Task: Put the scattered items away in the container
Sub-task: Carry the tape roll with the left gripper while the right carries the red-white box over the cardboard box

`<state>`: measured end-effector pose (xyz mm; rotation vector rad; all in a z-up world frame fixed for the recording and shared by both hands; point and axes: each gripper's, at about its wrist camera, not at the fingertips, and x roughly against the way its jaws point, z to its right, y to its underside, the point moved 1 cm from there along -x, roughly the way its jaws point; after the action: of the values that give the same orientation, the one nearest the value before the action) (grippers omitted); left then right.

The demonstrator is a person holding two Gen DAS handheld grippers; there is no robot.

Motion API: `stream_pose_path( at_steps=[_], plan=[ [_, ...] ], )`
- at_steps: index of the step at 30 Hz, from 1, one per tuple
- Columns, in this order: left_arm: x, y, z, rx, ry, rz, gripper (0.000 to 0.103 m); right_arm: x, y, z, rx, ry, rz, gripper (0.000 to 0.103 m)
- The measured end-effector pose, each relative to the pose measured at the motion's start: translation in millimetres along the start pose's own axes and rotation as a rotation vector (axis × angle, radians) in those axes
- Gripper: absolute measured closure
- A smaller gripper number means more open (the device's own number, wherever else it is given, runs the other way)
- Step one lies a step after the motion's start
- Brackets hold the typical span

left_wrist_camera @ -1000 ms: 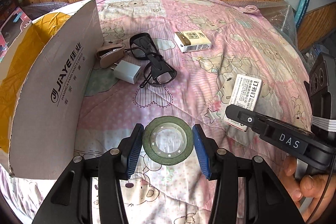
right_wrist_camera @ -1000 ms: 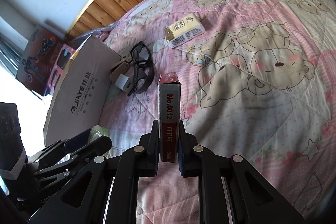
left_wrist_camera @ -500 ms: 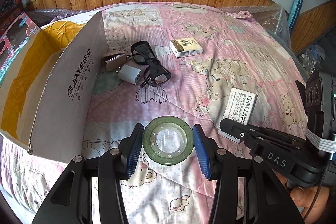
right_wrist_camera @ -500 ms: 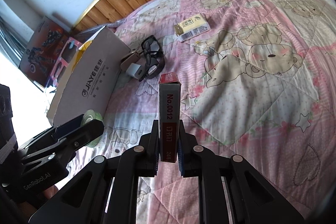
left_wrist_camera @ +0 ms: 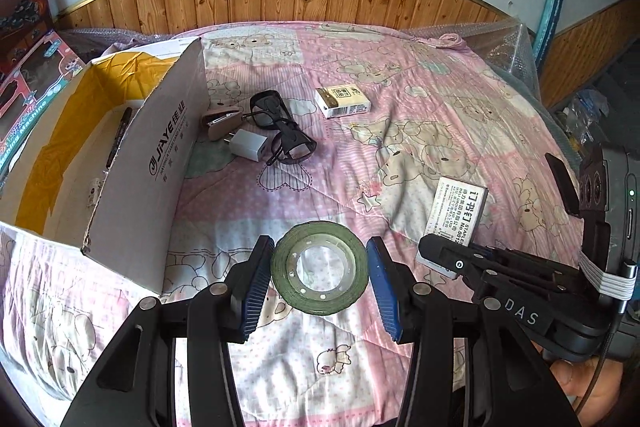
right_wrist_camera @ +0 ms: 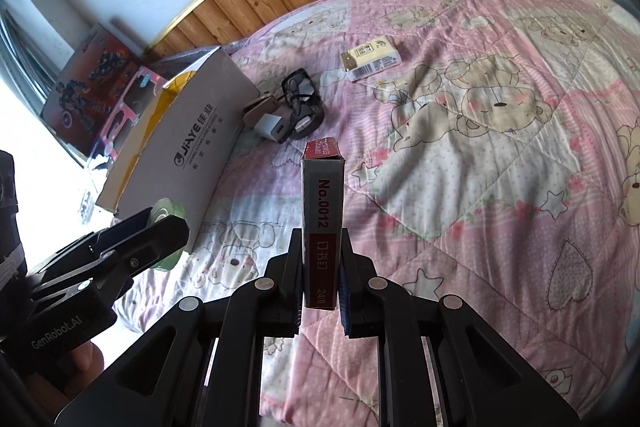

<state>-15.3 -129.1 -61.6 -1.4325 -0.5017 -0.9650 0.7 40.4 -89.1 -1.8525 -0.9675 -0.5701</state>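
The left gripper [left_wrist_camera: 319, 281] holds a green tape roll [left_wrist_camera: 319, 273] above the bed [left_wrist_camera: 420, 131]. The right gripper [right_wrist_camera: 320, 297] clamps a staple box [right_wrist_camera: 322, 223] upright. The cardboard box [left_wrist_camera: 160, 163] apparently holds a pen [left_wrist_camera: 119, 137].

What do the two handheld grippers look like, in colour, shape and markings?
Both are black plastic with silver screws. The left gripper has two triangular arms and ribbed blue pads; its side reads "GenRobot.AI" in the right wrist view. The right gripper has the same build, reads "DAS", and carries a white flat ribbon cable and a green light.
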Motion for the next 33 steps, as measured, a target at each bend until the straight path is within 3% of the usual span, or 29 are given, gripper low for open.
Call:
stream_pose_path(
  at_steps=[21, 33],
  plan=[
    [50, 31, -11, 0.077, 0.052, 0.082, 0.054, 42, 41, -43, 0.087, 0.008, 0.032, 0.088],
    [75, 18, -31, 0.137, 0.049, 0.144, 0.054, 59, 32, -72, 0.139, -0.014, 0.06, 0.088]
  ],
)
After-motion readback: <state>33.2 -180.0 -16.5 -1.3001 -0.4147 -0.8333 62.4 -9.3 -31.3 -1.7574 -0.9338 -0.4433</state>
